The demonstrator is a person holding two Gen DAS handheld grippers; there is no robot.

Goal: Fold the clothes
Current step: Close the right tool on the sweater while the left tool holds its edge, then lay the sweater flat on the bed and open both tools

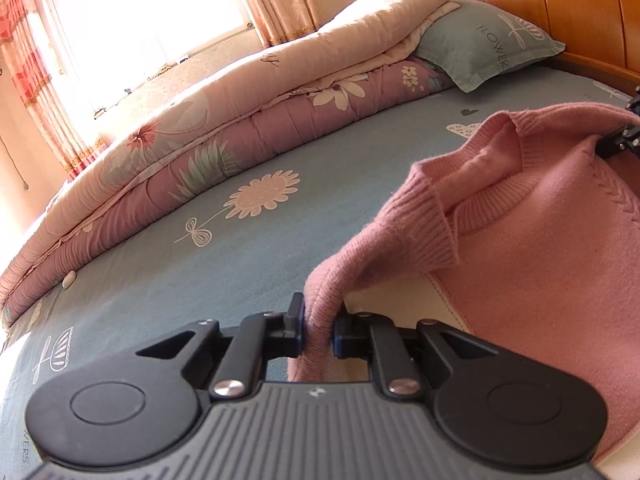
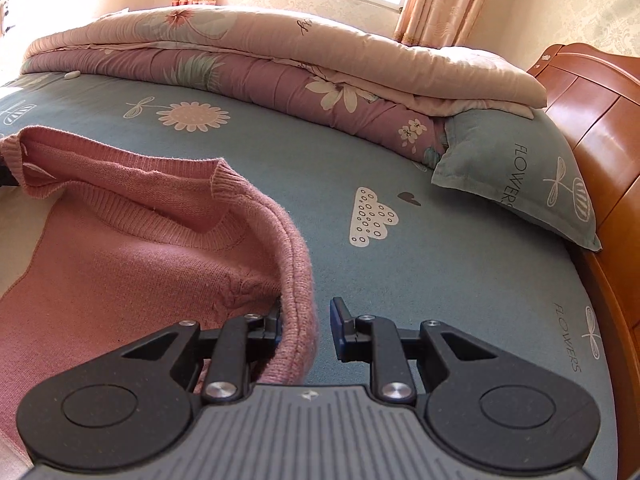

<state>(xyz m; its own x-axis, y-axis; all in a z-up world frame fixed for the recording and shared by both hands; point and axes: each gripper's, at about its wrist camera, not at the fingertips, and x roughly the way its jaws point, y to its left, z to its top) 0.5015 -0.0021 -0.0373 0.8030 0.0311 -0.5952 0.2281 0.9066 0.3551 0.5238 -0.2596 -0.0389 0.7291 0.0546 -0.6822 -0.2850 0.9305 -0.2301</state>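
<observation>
Two shoulder edges of the pink sweater [image 1: 520,240] are held above the blue bedsheet [image 1: 240,248]. It is pinched firmly by the left gripper [image 1: 318,330]; the right gripper [image 2: 306,328] stands parted, knit merely draped over one finger, so that side may slip free.

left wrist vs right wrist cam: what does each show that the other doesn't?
Left wrist only: the left tongs shut on the pink sweater, and the right tongs' tip at the frame's right edge.
Right wrist only: the right tongs open, the sweater's edge draped against one finger; the bedsheet's cloud print.
Both: sweater, folded quilt, "FLOWERS" pillow, wooden headboard, window.
</observation>
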